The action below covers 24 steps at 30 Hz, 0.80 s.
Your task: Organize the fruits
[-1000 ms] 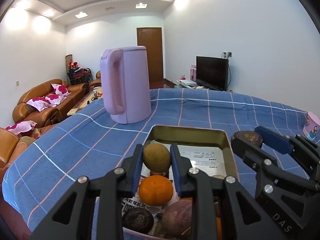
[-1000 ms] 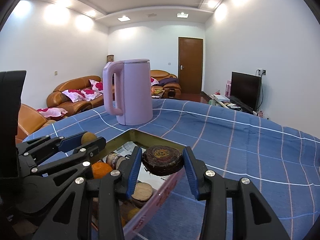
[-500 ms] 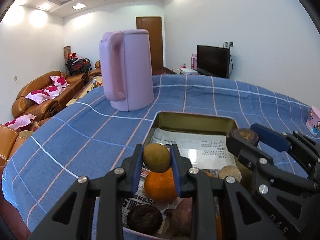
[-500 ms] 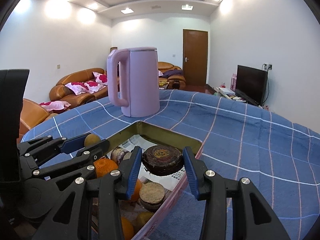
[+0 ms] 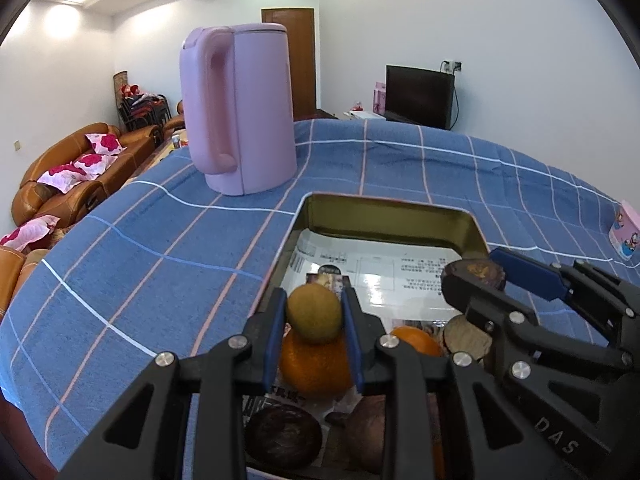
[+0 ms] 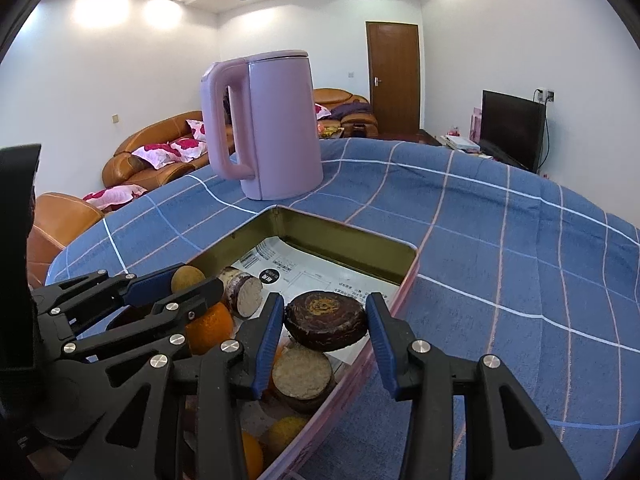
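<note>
Black angular tongs (image 5: 314,326), blue finger pads (image 6: 266,334), silver screws, "DAS" lettering

The left gripper (image 5: 314,320) hides the top of the orange (image 5: 314,368) beneath its kiwi (image 5: 314,313). The tray's (image 5: 384,206) near end runs off the bottom edge in both views. Print on the newspaper lining (image 5: 400,270) is too small to read. The right gripper (image 6: 325,326) and its dark fruit half (image 6: 325,322) cover part of a cut fruit (image 6: 302,372) below (type unclear). A pink cup (image 5: 626,236) is cropped at the lens rim.
</note>
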Tool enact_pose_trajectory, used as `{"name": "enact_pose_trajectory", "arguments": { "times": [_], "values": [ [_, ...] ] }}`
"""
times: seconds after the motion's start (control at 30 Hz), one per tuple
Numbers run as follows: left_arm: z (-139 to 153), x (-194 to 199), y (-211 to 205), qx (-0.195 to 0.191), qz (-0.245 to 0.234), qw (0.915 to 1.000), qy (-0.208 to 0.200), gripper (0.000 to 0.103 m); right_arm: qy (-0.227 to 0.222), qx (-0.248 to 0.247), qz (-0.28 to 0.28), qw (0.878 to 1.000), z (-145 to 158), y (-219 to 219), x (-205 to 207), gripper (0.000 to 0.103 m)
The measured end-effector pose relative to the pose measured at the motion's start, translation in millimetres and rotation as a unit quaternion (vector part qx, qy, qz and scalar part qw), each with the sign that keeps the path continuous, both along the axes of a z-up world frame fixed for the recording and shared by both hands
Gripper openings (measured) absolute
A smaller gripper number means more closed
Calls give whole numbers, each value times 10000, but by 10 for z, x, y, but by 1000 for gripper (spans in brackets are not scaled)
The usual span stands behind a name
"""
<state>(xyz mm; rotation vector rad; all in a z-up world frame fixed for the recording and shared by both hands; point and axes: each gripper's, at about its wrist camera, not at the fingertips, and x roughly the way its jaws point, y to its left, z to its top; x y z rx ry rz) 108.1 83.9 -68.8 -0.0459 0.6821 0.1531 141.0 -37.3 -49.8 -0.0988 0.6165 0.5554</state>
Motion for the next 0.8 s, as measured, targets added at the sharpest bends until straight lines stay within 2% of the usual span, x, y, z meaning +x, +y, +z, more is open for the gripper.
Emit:
{"name": "enact_pose_trajectory", "arguments": {
  "times": [0.1, 0.13, 0.23, 0.3, 0.37, 0.47, 0.67, 0.8],
  "values": [
    [10, -14, 0, -33, -32, 10000, -15, 33, -15, -12, 0, 10000, 2, 2, -12, 45],
    [17, -23, 18, -33, -3, 10000, -26, 38, -20, 19, -4, 10000, 6, -13, -19, 46],
    [39, -64, 48, -187, -79, 9998, -61, 49, -13, 165, -155, 9997, 15, -112, -30, 59],
    [67, -106, 23, -153, -98, 9998, -117, 54, -24, 274, -200, 9994, 29, -166, -43, 60],
    [93, -145, -6, 10, -12, 9998, -183, 66, -72, 274, -300, 9991, 38, -204, -62, 61],
    [128, -184, 19, -23, 30, 9996, -266, 77, -109, 351, -374, 9986, 55, -264, -93, 61],
    [207, -300, -2, 39, 45, 9989, -468, 83, -221, 440, -492, 9976, 97, -370, -207, 65],
    [278, -379, -7, 71, 102, 9976, -675, 90, -513, 416, -642, 9957, 184, -445, -328, 65]
  ]
}}
